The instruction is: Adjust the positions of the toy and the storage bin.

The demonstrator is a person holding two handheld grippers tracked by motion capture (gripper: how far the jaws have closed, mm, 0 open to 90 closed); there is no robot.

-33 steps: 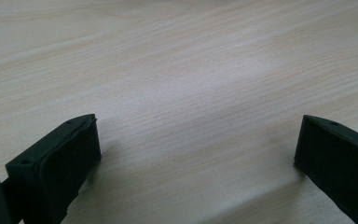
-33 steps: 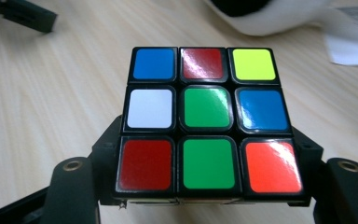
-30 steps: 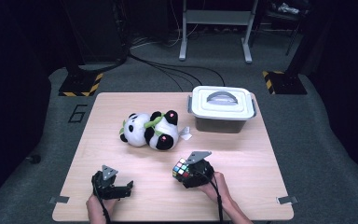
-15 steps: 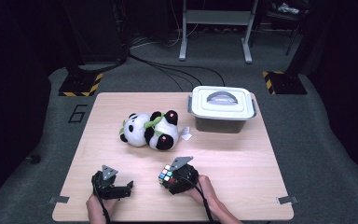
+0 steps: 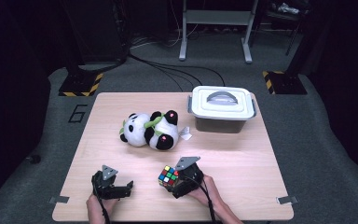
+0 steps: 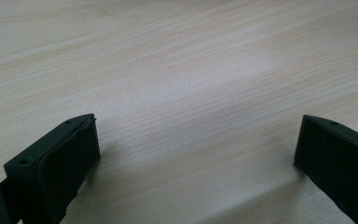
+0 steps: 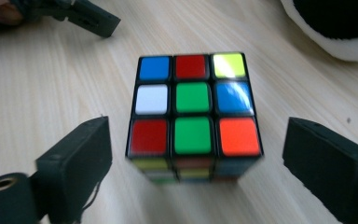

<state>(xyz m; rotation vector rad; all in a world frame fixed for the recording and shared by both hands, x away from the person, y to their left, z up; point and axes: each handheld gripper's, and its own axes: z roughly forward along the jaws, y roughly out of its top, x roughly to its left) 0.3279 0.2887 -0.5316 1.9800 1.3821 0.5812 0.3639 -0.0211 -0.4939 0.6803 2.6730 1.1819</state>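
Cube (image 7: 194,109) sat on the wooden table (image 5: 242,163) between the black jaws of the right gripper (image 5: 176,179), with clear gaps on both sides, so the tool had let go of it; the jaws had just been opening, the cube between them but not pressed. In the high view the cube (image 5: 168,176) lay at the near middle of the table, just in front of the right gripper and touching the tabletop. Its top face showed blue, red and yellow-green squares in the far row, white, green and blue in the middle, and red, green and orange nearest the gripper.

Relative to the cube, the plush panda (image 5: 150,130) lay farther up the table, apart from it, on its side, and a small white tag (image 5: 185,135) rested just beside the panda. The lidded white box (image 5: 222,108) stood well beyond the cube, toward the far right, its lid on. The left gripper (image 5: 121,189) rested to the left of the cube, near but not touching it, with its jaws spread and only bare wood between them in the left gripper view (image 6: 196,168). In the right gripper view that other gripper (image 7: 81,16) showed beyond the cube's far left corner.
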